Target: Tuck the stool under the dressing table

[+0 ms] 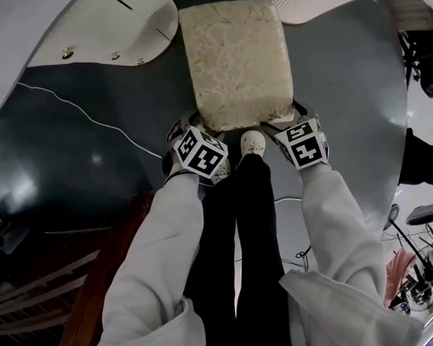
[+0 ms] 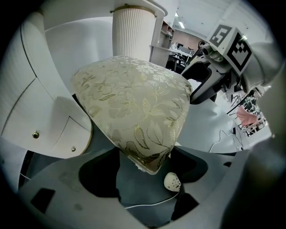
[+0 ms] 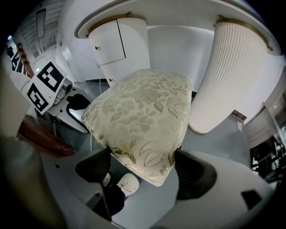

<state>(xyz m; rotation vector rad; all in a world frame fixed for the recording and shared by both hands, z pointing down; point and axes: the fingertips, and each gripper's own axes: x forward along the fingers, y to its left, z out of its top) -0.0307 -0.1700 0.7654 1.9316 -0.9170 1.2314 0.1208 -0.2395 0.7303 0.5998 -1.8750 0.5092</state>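
Step in hand was judged to be the push: the stool [image 1: 239,62] was to be slid fwd into the knee gap of the dressing table [image 1: 122,28]. For it to be done well, both corners should've been driven evenly so the seat wasn't yawed. The line was best kept btwn the drawer unit [image 3: 118,44] on one side and the fluted pedestal [image 3: 232,76] on the other, w/ neither scraped. Force was best applied level, not downward, as the soft padding could've been squashed and the grip lost. The white cable [image 1: 76,109] on the floor was to be watched, esp. near the legs, which couldn't be seen.

The left gripper [image 2: 145,169] was seen clamped on the seat's near left corner, pads pressed into the floral fabric either side. The right gripper [image 3: 144,171] was set the same on the near right corner, jaws wide but bedded against the cushion flanks. The stool was thus held at both near corners, w/ the seat stretching away from the jaws toward the table. In the head view its far edge was found approx level w/ the table's front edge and roughly centred in the opening. Most of the seat was not yet under the top. A pale shoe [image 1: 252,143] was seen just behind the near edge, btwn the two grippers.
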